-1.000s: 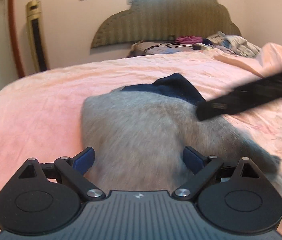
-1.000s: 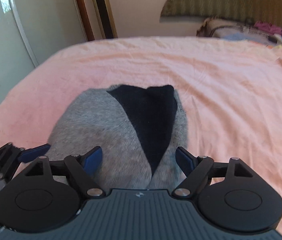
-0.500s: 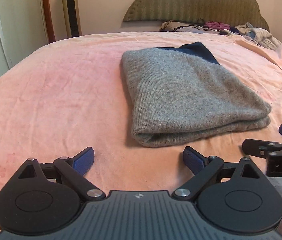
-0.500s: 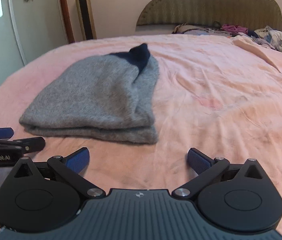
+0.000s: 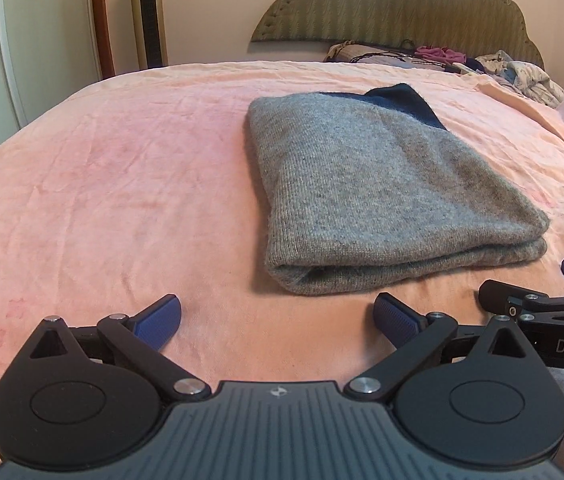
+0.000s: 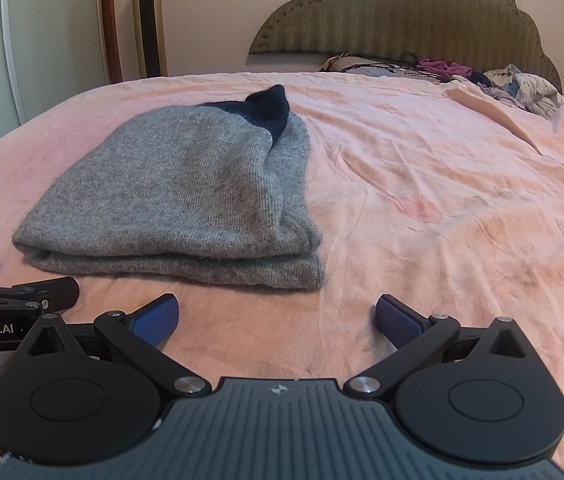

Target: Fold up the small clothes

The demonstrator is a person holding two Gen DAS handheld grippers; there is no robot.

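**Grey knit folded on bed, both grippers empty**

Folded grey sweater w/ a navy bit poking out at the far end lies flat on the pink bedspread, approx mid-bed, in 2 stacked layers w/ the fold edge facing the grippers. Left gripper sits just short of the sweater's near edge, jaws still spreading to full width, nothing btwn them but bedspread. Right gripper is alongside it, also near the sweater's front edge but off toward its right corner, jaws wide apart, holding nothing. Neither touches the knit. Far end: scalloped headboard, a heap of mixed clothes by it, tower fan against the wall at left.
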